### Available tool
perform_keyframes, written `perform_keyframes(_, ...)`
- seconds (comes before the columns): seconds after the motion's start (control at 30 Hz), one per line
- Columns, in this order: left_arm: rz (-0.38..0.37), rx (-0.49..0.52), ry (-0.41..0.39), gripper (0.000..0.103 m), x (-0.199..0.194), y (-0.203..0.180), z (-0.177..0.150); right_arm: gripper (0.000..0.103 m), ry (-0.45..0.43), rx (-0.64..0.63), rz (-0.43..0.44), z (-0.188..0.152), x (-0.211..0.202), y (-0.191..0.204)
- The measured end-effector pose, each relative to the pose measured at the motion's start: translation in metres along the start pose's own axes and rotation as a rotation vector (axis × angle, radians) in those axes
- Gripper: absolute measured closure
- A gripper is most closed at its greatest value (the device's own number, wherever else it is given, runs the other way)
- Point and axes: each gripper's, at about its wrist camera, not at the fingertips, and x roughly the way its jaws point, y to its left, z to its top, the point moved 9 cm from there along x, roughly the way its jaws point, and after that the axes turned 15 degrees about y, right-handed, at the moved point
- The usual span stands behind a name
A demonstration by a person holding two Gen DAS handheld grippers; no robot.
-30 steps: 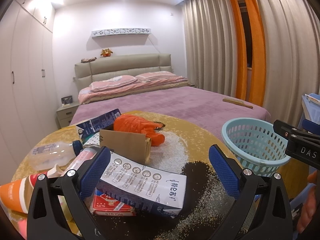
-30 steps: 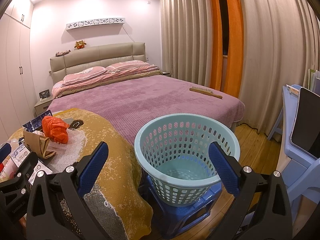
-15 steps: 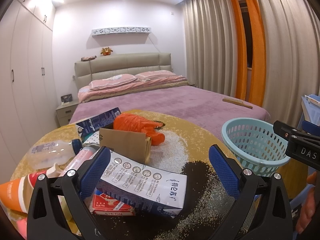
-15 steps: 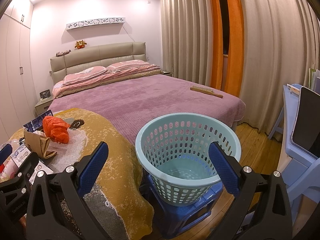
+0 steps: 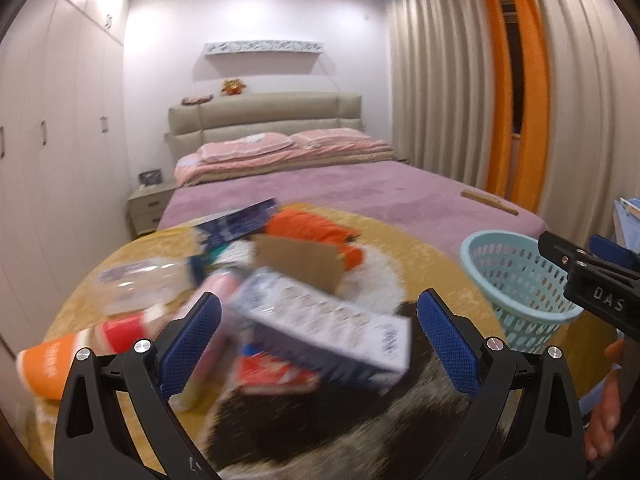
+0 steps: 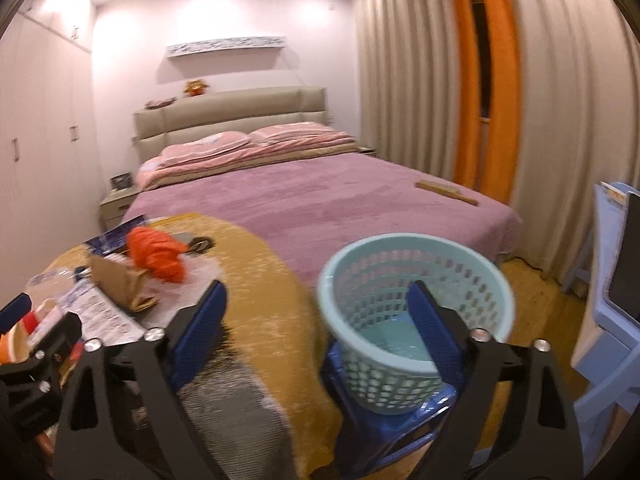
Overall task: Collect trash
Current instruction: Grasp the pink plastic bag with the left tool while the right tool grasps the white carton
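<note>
Nothing is picked up yet: this reads as the approach to the first piece of trash. The left gripper (image 5: 318, 334) stands wide with nothing between its pads, aimed at the blue-and-white carton (image 5: 326, 326) that lies on its side atop the heap on the round table (image 5: 424, 256). The carton's long axis runs from upper left to lower right in the left wrist view, its end face turned toward the lower right, though blur makes the exact tilt hard to judge. The right gripper (image 6: 320, 322) has just been closing a little yet is open and empty, facing the pale blue basket (image 6: 416, 248), which sits on a blue stool (image 6: 384, 432) just beside the table. Next, the left jaws need to straddle the carton across its narrow width before closing
</note>
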Motion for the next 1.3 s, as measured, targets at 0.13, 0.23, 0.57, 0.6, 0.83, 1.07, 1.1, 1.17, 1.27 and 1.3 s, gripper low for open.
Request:
perform_keyframes(0.13,0.057,-0.062,0.033,0.007,-0.017,0.044,-0.013,0.037,0.035,-0.060,0.107,-0.005,0.002,0.034)
perform_keyframes(0.23,0.096,-0.125,0.074,0.007,-0.025,0.084,-0.028,0.038,0.078,-0.086,0.183,-0.012,0.008,0.055)
perform_keyframes(0.57,0.104,-0.335,0.194,0.008,-0.037,0.178,-0.077,0.025,0.226,-0.298,0.345,-0.036,0.042,0.142)
perform_keyframes(0.6,0.092,-0.350,0.199,0.008,-0.036,0.184,-0.081,0.022,0.233,-0.312,0.355,-0.037,0.044,0.146)
perform_keyframes(0.83,0.038,-0.417,0.298,0.009,-0.013,0.194,-0.104,0.018,0.304,-0.409,0.382,-0.046,0.064,0.168)
perform_keyframes(1.07,0.048,-0.442,0.380,0.027,0.004,0.201,-0.123,0.018,0.355,-0.473,0.403,-0.046,0.075,0.182)
perform_keyframes(1.1,0.053,-0.440,0.378,0.028,0.003,0.201,-0.123,0.018,0.357,-0.482,0.406,-0.045,0.076,0.184)
perform_keyframes(1.17,0.056,-0.438,0.379,0.033,0.003,0.201,-0.124,0.018,0.364,-0.492,0.416,-0.044,0.077,0.187)
perform_keyframes(1.27,0.075,-0.422,0.385,0.047,0.004,0.200,-0.125,0.018,0.381,-0.505,0.431,-0.044,0.081,0.194)
perform_keyframes(1.3,0.077,-0.415,0.387,0.047,0.004,0.199,-0.125,0.018,0.389,-0.511,0.432,-0.045,0.082,0.195)
